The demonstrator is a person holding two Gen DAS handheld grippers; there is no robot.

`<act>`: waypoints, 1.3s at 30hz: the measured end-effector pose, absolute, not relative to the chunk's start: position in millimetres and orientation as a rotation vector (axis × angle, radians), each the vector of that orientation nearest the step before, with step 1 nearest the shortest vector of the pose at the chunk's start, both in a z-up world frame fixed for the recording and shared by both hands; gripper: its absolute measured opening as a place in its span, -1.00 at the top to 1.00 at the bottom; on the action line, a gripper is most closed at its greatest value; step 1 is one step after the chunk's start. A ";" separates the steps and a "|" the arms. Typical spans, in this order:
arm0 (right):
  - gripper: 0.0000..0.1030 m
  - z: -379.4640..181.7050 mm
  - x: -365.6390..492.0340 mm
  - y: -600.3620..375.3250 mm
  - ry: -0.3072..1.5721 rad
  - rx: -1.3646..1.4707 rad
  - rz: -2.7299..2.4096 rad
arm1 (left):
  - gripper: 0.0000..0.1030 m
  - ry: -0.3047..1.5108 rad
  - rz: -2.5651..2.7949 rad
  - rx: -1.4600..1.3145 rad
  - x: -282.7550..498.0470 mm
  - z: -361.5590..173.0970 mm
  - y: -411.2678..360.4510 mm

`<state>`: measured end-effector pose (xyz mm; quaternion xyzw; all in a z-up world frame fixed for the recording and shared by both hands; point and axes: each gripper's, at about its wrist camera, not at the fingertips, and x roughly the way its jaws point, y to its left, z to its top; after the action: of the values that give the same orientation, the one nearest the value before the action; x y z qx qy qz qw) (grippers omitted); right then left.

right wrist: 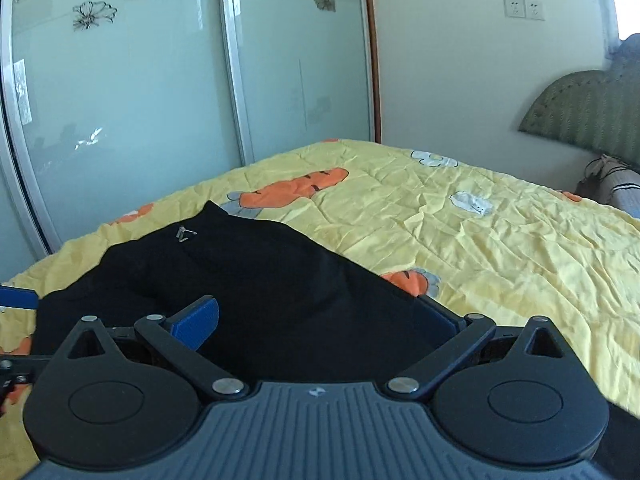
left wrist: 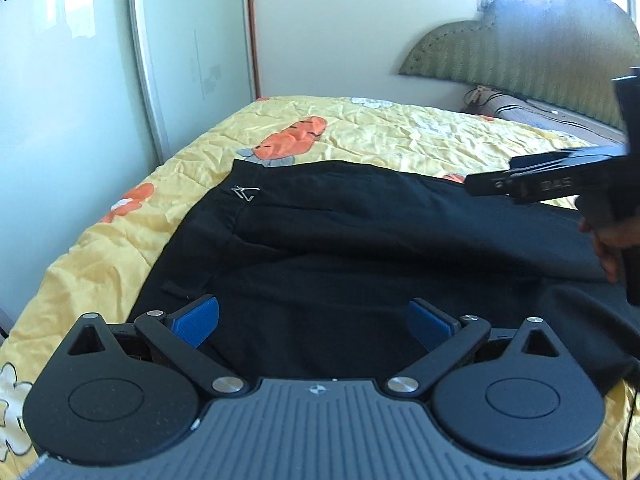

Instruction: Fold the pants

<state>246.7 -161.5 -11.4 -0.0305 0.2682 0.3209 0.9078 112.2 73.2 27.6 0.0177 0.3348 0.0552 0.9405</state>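
Black pants (left wrist: 320,240) lie across a yellow bedspread (left wrist: 380,128), with a small silver logo (left wrist: 245,192) near their far left corner. My left gripper (left wrist: 316,322) is open, hovering low over the near part of the cloth, blue pads (left wrist: 200,320) wide apart. In the right wrist view the same pants (right wrist: 260,280) run from far left to near right. My right gripper (right wrist: 320,320) is open too, over the cloth near its right edge. The right tool's black body (left wrist: 560,180) and the hand (left wrist: 608,248) holding it show at the right.
The bedspread (right wrist: 480,240) has orange carrot prints (right wrist: 296,188) and reaches the far edge of the bed. Sliding glass wardrobe doors (right wrist: 140,100) stand behind it. A green padded headboard (left wrist: 520,52) and a pillow (left wrist: 516,110) are at the right.
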 end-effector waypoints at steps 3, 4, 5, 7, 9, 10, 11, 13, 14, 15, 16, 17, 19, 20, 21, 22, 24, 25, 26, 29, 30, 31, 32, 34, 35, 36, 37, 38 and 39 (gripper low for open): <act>-0.82 -28.6 291.9 -133.3 0.584 -0.193 0.709 | -0.97 0.700 0.131 0.015 132.4 30.5 85.9; -0.74 -33.0 304.0 -126.0 0.598 -0.216 0.726 | -0.97 0.708 0.134 0.006 138.8 31.3 90.1; -0.69 -39.7 321.7 -118.3 0.621 -0.226 0.754 | -0.97 0.712 0.138 -0.004 144.9 32.3 94.7; -0.53 -49.0 347.4 -106.6 0.661 -0.215 0.777 | -0.97 0.714 0.152 -0.017 157.0 34.2 103.5; -0.39 -58.3 374.5 -98.5 0.716 -0.173 0.807 | -0.97 0.714 0.172 -0.012 168.6 35.9 109.2; -0.25 -62.1 384.4 -97.6 0.739 -0.146 0.829 | -0.97 0.712 0.177 -0.012 175.4 37.0 112.3; -0.07 -65.8 393.4 -96.7 0.765 -0.116 0.848 | -0.97 0.708 0.178 -0.016 181.8 38.6 115.5; 0.31 -67.8 400.0 -95.4 0.776 -0.087 0.882 | -0.97 0.700 0.183 -0.038 196.7 41.7 123.2; 0.65 -66.3 398.1 -93.9 0.775 -0.098 0.909 | -0.97 0.695 0.186 -0.055 204.7 43.6 126.8; 0.69 -64.1 393.8 -90.5 0.755 -0.132 0.916 | -0.97 0.695 0.182 -0.081 214.7 44.9 130.9; 0.80 -61.8 385.2 -87.8 0.724 -0.180 0.912 | -0.96 0.701 0.176 -0.113 226.2 45.7 135.3; 0.83 -58.2 372.4 -83.9 0.681 -0.246 0.912 | -0.93 0.716 0.169 -0.153 237.8 46.3 140.0; 0.84 -50.6 344.7 -77.2 0.588 -0.357 0.899 | -0.92 0.742 0.145 -0.281 257.8 46.1 151.4; 0.85 -45.5 327.7 -73.4 0.533 -0.417 0.898 | -0.92 0.747 0.127 -0.357 265.9 45.4 158.7; 0.85 -40.6 310.2 -70.2 0.481 -0.472 0.901 | -0.92 0.759 0.114 -0.437 272.9 43.6 165.5; 0.85 -35.5 290.8 -67.3 0.428 -0.527 0.906 | -0.92 0.773 0.101 -0.519 278.8 41.6 173.0; 0.85 -30.5 256.6 -62.2 0.348 -0.631 0.918 | -0.94 0.788 0.064 -0.667 288.8 36.1 185.8; 0.85 -30.1 241.6 -59.5 0.315 -0.679 0.923 | -0.94 0.793 0.059 -0.717 292.7 33.6 190.6; 0.85 -30.9 227.9 -57.0 0.285 -0.724 0.925 | -0.94 0.788 0.060 -0.759 295.5 31.8 195.0; 0.85 -34.9 201.7 -54.2 0.241 -0.791 0.940 | -0.86 0.777 0.058 -0.835 303.7 27.5 206.0; 0.85 -35.9 196.8 -54.6 0.231 -0.792 0.942 | -0.70 0.790 0.059 -0.854 305.3 25.1 208.1; 0.85 -36.7 194.6 -54.9 0.230 -0.790 0.945 | -0.60 0.804 0.056 -0.873 306.2 22.1 209.2; 0.85 -37.2 193.3 -55.9 0.236 -0.781 0.948 | -0.32 0.824 0.049 -0.890 307.4 18.4 209.5; 0.85 -37.8 191.6 -57.7 0.236 -0.759 0.949 | 0.36 0.860 0.040 -0.915 306.6 11.2 208.0; 0.85 -38.1 193.4 -58.2 0.243 -0.745 0.951 | 0.64 0.867 0.044 -0.916 303.8 8.7 206.3; 0.85 -38.4 193.4 -58.3 0.246 -0.737 0.950 | 0.85 0.853 0.054 -0.915 297.6 8.3 205.0; 0.85 -39.1 193.9 -58.1 0.247 -0.733 0.946 | 0.88 0.825 0.056 -0.910 289.3 9.6 203.5; 0.85 -40.4 192.9 -57.7 0.254 -0.729 0.945 | 0.89 0.798 0.050 -0.904 280.4 11.4 201.6; 0.85 -41.4 192.5 -57.6 0.263 -0.729 0.936 | 0.89 0.776 0.049 -0.897 271.1 15.3 200.7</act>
<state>192.5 -57.6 -41.4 -0.3423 0.1234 0.4399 0.8210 271.1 200.7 15.3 -0.4225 0.3657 0.0229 0.8290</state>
